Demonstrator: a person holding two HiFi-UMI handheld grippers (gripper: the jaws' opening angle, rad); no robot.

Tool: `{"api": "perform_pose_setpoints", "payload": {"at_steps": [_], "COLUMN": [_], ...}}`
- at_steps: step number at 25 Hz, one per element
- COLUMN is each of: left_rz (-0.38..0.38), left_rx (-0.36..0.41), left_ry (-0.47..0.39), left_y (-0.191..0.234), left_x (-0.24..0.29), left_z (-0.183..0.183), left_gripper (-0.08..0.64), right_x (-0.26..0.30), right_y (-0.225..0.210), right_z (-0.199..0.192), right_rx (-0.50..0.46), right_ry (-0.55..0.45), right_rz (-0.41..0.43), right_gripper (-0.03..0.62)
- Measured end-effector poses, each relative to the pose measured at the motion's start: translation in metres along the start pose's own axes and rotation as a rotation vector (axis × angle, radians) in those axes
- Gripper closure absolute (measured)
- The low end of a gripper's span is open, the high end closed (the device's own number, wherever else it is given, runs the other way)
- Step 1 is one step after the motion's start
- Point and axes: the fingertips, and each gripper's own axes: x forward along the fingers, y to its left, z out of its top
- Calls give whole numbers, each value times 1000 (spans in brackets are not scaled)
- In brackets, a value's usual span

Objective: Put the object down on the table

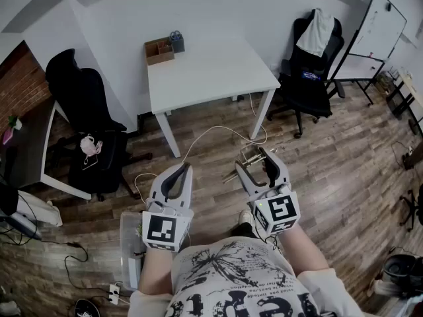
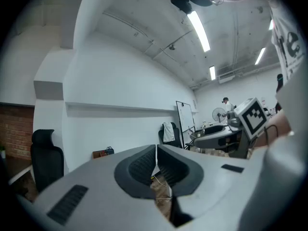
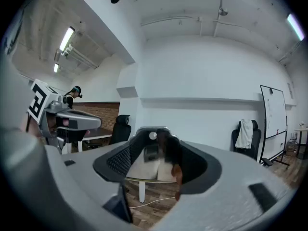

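I stand on a wooden floor, a few steps back from the white table (image 1: 211,71). My right gripper (image 1: 255,158) points level toward it. Its jaws stand wide with a shiny metal object with a brownish part (image 1: 249,156) spanning the gap between them. In the right gripper view this object (image 3: 166,150) fills the space at the right gripper's (image 3: 153,143) tips, and the table's edge (image 3: 144,178) shows behind it. My left gripper (image 1: 188,168) hangs beside it, shut and holding nothing. In the left gripper view the left gripper's (image 2: 156,150) jaws meet.
A brown box (image 1: 159,50) and a blue item (image 1: 177,41) sit at the table's far left corner. Black office chairs (image 1: 86,98) (image 1: 310,65) flank the table. A whiteboard (image 1: 380,25) stands at the right. A white cable (image 1: 211,134) trails over the floor.
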Motion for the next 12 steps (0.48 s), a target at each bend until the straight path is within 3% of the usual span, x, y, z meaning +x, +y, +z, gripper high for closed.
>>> {"api": "perform_pose_setpoints", "payload": {"at_steps": [3,12], "left_rz": [3,-7], "left_rx": [12,-56], "left_ry": [-3,51], "left_y": [0,5], "left_x": [-2,-4], "left_z": [-2,-5], "left_gripper": [548,548], "right_x": [-1,6], "right_y": [2,7], "right_z": [-2,-11], "right_rx": [0,21], "right_ry": [0,27], "right_rz": [-2,-4], "right_gripper": [313,313]}}
